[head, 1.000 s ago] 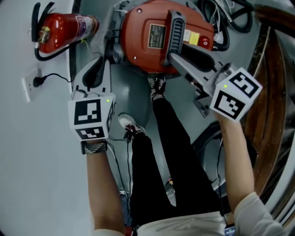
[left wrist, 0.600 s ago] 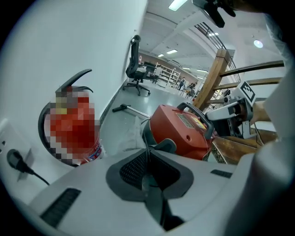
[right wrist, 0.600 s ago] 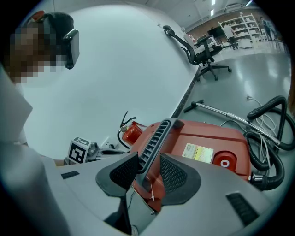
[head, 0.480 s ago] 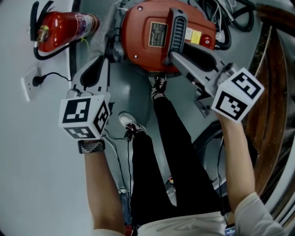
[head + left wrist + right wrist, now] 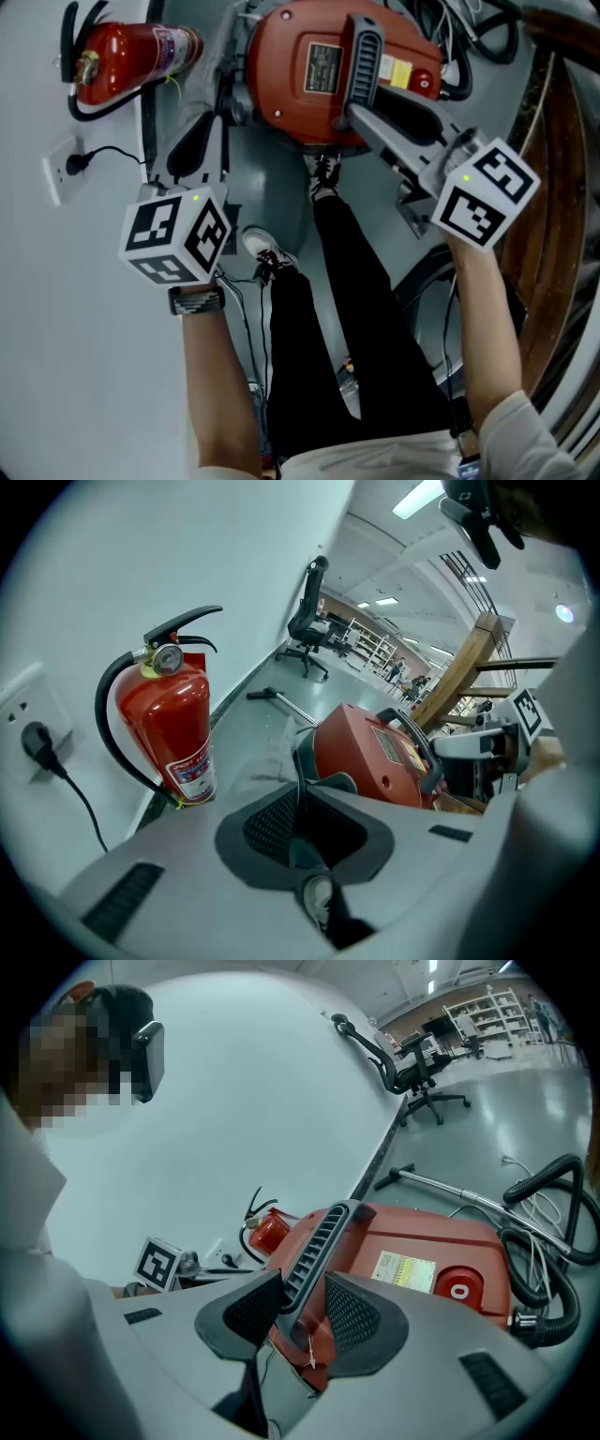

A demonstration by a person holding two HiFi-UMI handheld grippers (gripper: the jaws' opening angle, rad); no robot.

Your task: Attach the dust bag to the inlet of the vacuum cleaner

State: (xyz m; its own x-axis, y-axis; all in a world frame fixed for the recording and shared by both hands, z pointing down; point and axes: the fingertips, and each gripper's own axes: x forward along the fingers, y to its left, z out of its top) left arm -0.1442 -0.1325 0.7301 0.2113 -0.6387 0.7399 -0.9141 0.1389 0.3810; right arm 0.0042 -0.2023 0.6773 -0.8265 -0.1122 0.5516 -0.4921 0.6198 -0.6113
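The red vacuum cleaner [image 5: 309, 84] stands on the floor in front of my feet, its grey handle [image 5: 361, 56] running along the top. My right gripper [image 5: 384, 117] is shut on that handle [image 5: 314, 1246], one pad on each side. Left of the machine my left gripper [image 5: 202, 141] hangs with its pads together [image 5: 300, 832] and nothing showing between them. A pale grey cloth [image 5: 272, 752], apparently the dust bag, lies crumpled against the near end of the vacuum cleaner [image 5: 375, 761]. The inlet is hidden.
A red fire extinguisher [image 5: 131, 56] stands by the white wall, with a wall socket and plug [image 5: 66, 169] beside it. A black hose [image 5: 459, 47] coils behind the vacuum and a metal wand [image 5: 469, 1190] lies further back. Wooden framing [image 5: 553, 187] stands at right. The person's legs [image 5: 347, 309] fill the middle.
My left gripper has rolled about its own axis, so its marker cube shows a different face and sits slightly further left. The right gripper and the vacuum have stayed put.
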